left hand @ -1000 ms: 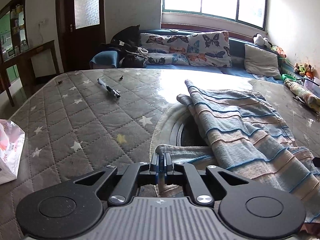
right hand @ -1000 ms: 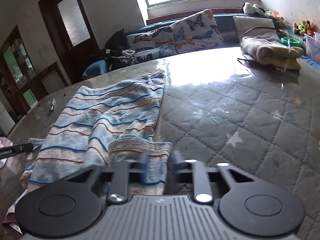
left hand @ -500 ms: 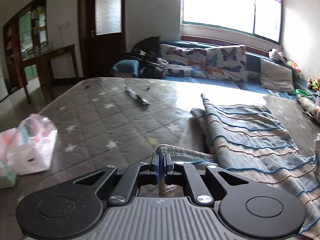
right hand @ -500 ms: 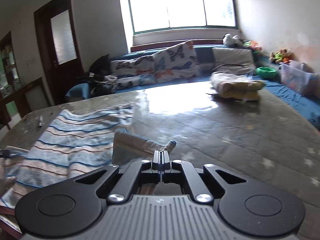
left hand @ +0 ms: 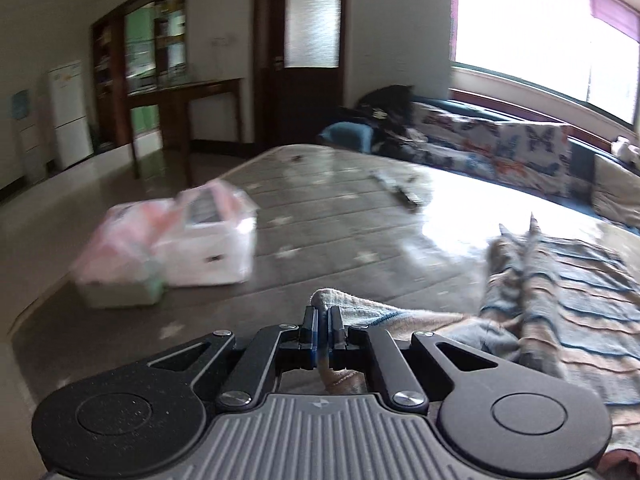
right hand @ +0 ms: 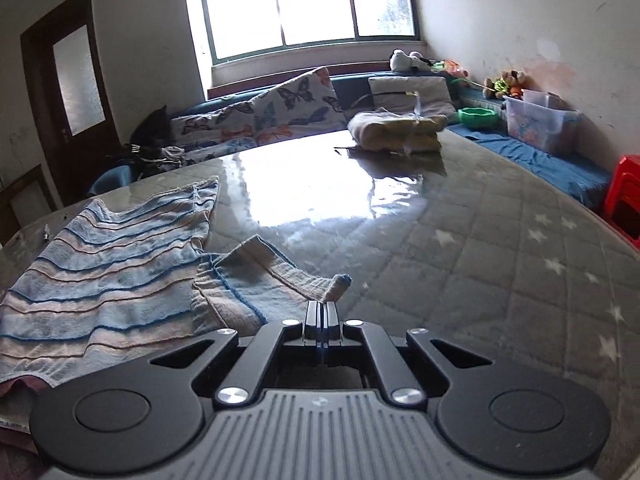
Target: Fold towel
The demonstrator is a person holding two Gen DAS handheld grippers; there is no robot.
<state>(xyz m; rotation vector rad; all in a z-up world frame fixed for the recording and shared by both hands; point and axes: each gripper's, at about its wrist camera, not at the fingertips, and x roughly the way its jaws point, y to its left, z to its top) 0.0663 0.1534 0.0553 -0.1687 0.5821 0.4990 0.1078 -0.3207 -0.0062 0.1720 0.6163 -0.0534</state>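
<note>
Currently the striped towel [right hand: 108, 276] lies spread on the quilted mattress [right hand: 500, 248], with its near edge lifted off the surface at both corners. My left claw [left hand: 323, 320] is closed on the near left corner; cloth shows between its fingers and a fold of terry bulges just beyond the tips. My right claw [right hand: 321, 314] is closed on the near right corner, which stands up in a turned-over flap just ahead of the tips. The far part of the towel rests flat, bunched into a ridge along one side in the left view.

Handling notes, as judgement: the towel is light, soft and limp. It has no stiffness of its own, so any unsupported span sags between my two grips. The terry pile should give good friction against the finger pads, so slip is unlikely. The mattress has a glossy plastic cover, so the resting part may slide when pulled. The hemmed corners are the proper grip points, since the hem is thicker and keeps the edge straight under tension.

Beyond the towel, a pen [left hand: 394, 188] lies further up the mattress and a pink and white plastic bag [left hand: 172, 248] sits near its left edge. A folded yellowish cloth [right hand: 396, 132] rests at the far right, well apart from the towel.
</note>
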